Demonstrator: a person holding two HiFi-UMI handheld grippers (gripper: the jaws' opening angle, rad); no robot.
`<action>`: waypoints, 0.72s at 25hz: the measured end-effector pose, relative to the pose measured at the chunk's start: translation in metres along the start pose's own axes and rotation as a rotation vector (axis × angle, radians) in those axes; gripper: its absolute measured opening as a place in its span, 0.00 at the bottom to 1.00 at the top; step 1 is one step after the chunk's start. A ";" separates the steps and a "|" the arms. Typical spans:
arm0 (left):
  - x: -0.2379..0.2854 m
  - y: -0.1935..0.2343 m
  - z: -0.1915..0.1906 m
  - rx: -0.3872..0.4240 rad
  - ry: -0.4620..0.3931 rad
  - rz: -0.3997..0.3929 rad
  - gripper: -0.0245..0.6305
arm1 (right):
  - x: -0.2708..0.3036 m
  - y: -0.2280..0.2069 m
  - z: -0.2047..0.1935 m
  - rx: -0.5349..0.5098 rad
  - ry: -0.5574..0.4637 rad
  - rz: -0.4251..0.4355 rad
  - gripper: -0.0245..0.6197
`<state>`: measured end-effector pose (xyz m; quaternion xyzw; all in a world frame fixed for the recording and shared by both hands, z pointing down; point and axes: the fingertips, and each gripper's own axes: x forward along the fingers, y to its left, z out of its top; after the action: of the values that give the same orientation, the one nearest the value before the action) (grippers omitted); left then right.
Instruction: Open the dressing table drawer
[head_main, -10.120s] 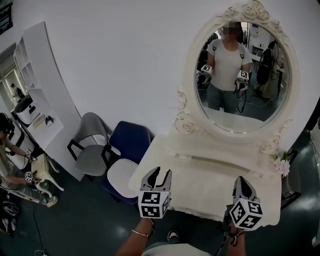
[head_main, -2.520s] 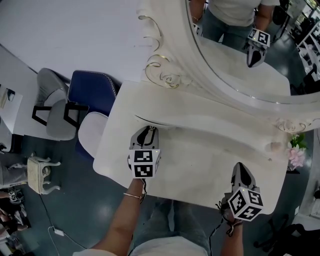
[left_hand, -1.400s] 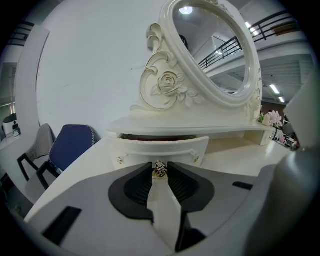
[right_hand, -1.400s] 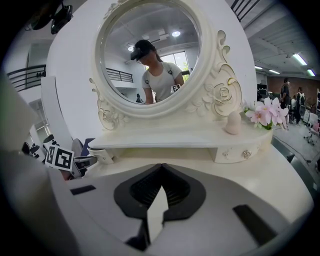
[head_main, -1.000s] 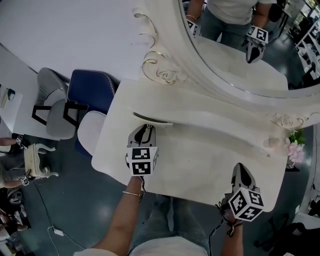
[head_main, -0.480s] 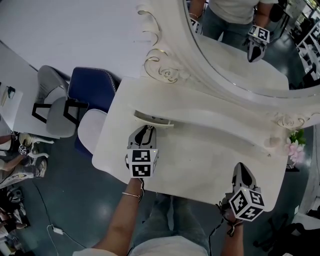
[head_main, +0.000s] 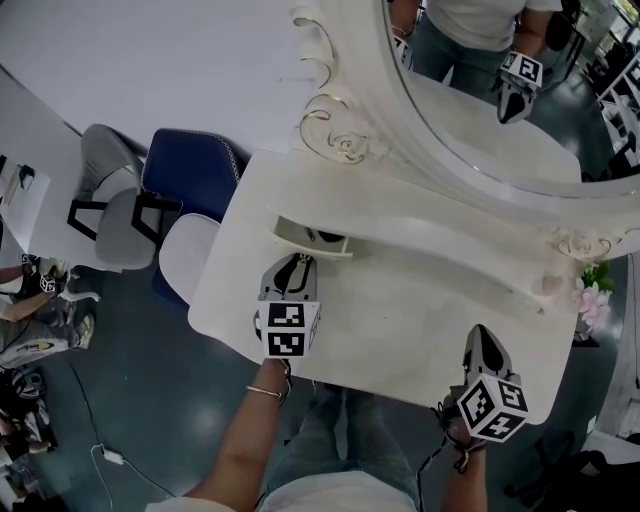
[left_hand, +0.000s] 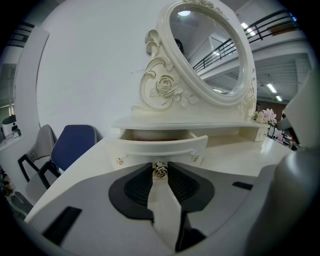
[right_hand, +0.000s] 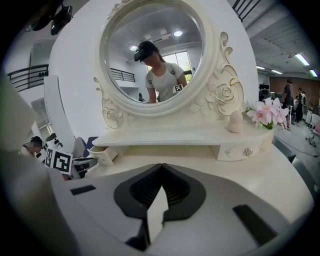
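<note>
The white dressing table (head_main: 430, 320) has a small drawer (head_main: 312, 238) at the left under its raised shelf, and it stands pulled partly out. In the left gripper view the curved drawer front (left_hand: 135, 150) is right ahead, with something reddish inside. My left gripper (left_hand: 160, 168) is shut on the drawer's small metal knob (left_hand: 160, 171), which sits between the two black pads. From the head view the left gripper (head_main: 296, 262) reaches to that drawer front. My right gripper (head_main: 483, 336) hovers over the table's near right edge, shut and holding nothing (right_hand: 161, 168).
An oval mirror (head_main: 480, 100) in a carved white frame rises behind the shelf. A second small drawer (right_hand: 245, 150), a pink figurine (right_hand: 234, 121) and pink flowers (head_main: 590, 300) are at the right end. A blue chair (head_main: 190, 180), a grey chair (head_main: 110, 200) and a white seat (head_main: 185, 255) stand left of the table.
The drawer stands a little further out than a second ago, and more of its inside shows. The left gripper has kept its hold on the knob. The right gripper has stayed put.
</note>
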<state>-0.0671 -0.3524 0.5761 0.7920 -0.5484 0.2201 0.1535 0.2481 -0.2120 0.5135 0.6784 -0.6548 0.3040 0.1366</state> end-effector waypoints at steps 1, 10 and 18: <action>-0.001 0.000 0.000 0.000 0.000 0.000 0.20 | 0.000 0.000 0.000 0.000 0.000 -0.001 0.05; -0.006 -0.001 -0.004 -0.006 0.004 0.000 0.20 | -0.004 0.000 -0.003 -0.002 -0.001 0.002 0.05; -0.011 -0.001 -0.007 -0.008 0.005 0.001 0.20 | -0.008 0.001 -0.006 -0.002 -0.001 -0.001 0.05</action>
<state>-0.0707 -0.3398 0.5763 0.7906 -0.5492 0.2201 0.1578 0.2465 -0.2025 0.5135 0.6788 -0.6547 0.3029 0.1373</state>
